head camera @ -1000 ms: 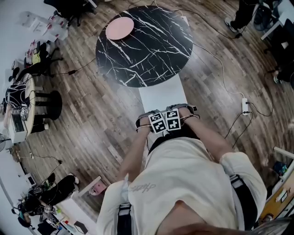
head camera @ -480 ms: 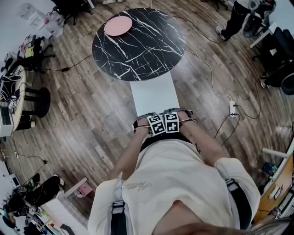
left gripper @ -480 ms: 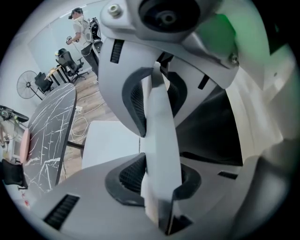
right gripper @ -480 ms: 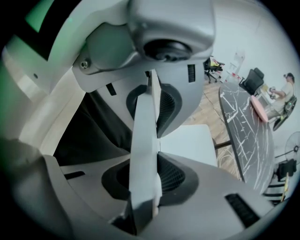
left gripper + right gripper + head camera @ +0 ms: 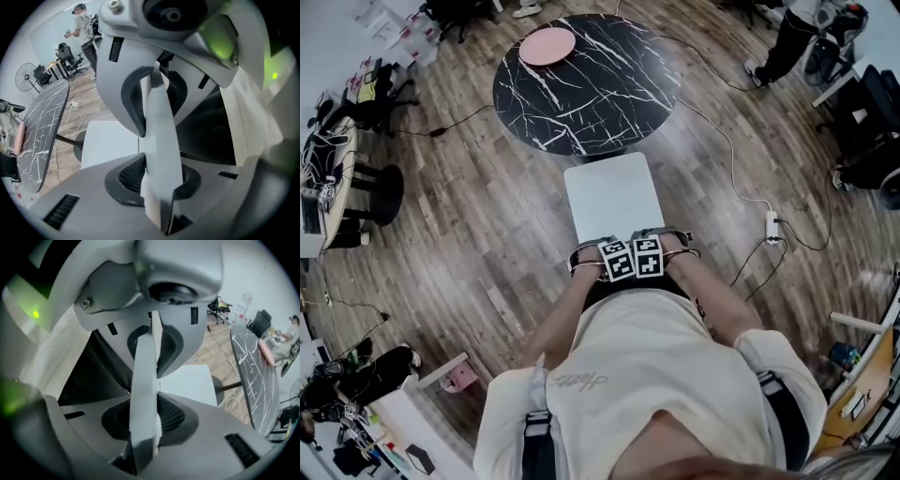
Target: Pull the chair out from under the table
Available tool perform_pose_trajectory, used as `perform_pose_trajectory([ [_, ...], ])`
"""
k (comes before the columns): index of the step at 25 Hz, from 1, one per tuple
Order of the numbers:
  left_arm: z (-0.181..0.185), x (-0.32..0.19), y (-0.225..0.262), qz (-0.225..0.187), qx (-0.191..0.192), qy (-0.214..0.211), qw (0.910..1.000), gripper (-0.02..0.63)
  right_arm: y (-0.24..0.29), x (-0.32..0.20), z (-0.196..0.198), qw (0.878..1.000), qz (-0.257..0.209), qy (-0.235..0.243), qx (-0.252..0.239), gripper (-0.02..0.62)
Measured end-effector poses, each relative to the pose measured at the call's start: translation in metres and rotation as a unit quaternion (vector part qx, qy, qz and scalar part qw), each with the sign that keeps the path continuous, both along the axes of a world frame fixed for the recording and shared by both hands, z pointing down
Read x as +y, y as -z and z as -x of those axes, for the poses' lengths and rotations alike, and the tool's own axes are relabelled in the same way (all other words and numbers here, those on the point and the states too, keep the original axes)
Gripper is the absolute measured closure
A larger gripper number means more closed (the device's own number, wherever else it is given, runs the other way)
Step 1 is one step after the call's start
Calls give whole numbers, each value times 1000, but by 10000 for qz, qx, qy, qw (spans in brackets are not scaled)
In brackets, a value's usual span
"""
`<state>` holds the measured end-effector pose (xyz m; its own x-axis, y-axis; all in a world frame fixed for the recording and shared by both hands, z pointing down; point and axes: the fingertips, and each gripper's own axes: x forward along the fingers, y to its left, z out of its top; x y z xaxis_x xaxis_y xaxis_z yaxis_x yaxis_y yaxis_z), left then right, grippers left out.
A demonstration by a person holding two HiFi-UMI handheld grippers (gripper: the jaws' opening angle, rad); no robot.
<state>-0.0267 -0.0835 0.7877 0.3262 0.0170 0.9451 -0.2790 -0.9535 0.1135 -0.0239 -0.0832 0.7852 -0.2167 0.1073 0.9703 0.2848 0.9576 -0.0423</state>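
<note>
With my left gripper [image 5: 154, 138] and right gripper [image 5: 147, 380] both clamped on the top edge of the chair [image 5: 614, 197], I've dragged it toward me, so its seat now sits almost clear of the table [image 5: 591, 80], nearly done.

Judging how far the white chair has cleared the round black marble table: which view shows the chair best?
The head view: the white chair's seat shows whole from above, almost clear of the round black marble table. Each gripper view shows only the backrest edge clamped between its jaws and a slice of seat.
</note>
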Motion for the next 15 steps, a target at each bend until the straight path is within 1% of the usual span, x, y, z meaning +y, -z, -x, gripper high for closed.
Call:
perform_pose_trajectory([
  [5,-1,17,-1,-69,-61,10,10000,512,0,17,-1,9999,-79,77,-44,511],
  [15,-15,49,1,12,-85,200,9998,512,2,49,-15,9998,57,160,-75,509],
])
